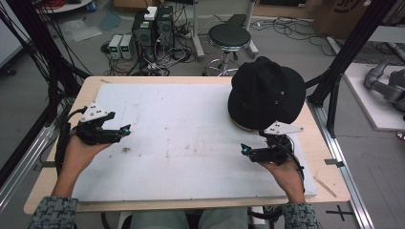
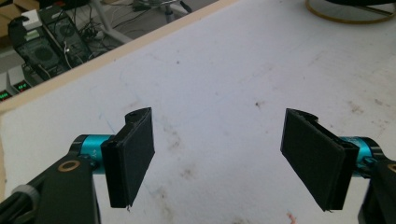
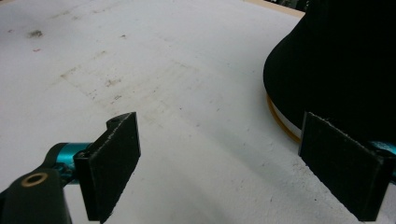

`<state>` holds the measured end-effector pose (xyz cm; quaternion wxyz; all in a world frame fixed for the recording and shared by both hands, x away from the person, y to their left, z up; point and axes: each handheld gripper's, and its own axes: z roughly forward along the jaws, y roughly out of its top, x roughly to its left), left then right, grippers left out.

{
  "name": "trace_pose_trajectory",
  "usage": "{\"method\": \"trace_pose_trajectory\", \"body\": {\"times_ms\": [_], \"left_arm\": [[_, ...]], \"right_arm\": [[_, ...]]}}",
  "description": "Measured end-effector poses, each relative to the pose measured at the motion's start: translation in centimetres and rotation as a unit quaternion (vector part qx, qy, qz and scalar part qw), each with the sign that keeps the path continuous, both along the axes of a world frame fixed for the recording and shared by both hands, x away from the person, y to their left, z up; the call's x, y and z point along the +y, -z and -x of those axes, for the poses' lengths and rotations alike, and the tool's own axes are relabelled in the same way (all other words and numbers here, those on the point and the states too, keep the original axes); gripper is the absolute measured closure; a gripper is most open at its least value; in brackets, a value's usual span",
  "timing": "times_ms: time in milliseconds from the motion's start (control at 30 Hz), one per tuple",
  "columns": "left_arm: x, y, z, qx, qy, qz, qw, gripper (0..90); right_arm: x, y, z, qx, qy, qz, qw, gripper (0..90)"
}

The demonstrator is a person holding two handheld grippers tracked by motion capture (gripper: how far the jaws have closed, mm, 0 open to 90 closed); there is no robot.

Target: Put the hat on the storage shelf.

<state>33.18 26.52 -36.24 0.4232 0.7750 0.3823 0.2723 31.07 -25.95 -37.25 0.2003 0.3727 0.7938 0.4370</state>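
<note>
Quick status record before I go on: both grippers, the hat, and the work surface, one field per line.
left gripper: open, holds nothing, over the left side of the white board
right gripper: open, holds nothing, just in front of the hat
black hat: sits on a ring-shaped stand, far right of the board
white board: stained, bare between the grippers

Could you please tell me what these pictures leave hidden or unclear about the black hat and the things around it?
- What the black hat sits on: high view, the crown hides all but a thin tan rim.
- The hat's top: right gripper view, cut off by the top edge.
- The small dark mark on the white board: high view, too small to identify.
- The right gripper body: high view, partly hidden by its grey plate.
</note>
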Motion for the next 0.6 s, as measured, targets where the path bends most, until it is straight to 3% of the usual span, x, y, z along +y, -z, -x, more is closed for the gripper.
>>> {"method": "trace_pose_trajectory", "body": {"times_ms": [167, 233, 600], "left_arm": [[0.8, 1.6, 0.7, 0.0, -0.02, 0.017, 0.9997, 25.8], [1.1, 1.6, 0.8, 0.001, -0.02, 0.006, 0.9998, 25.7], [1.5, 2.2, 1.1, -0.004, -0.022, 0.009, 0.9997, 25.8]], "right_arm": [[0.3, 0.2, 0.0, 0.002, -0.003, 0.005, 1.0, 12.5], [0.5, 0.2, 0.0, 0.004, -0.006, 0.007, 1.0, 12.5], [1.4, 0.3, -0.5, 0.006, -0.014, 0.015, 0.9998, 12.6]]}}
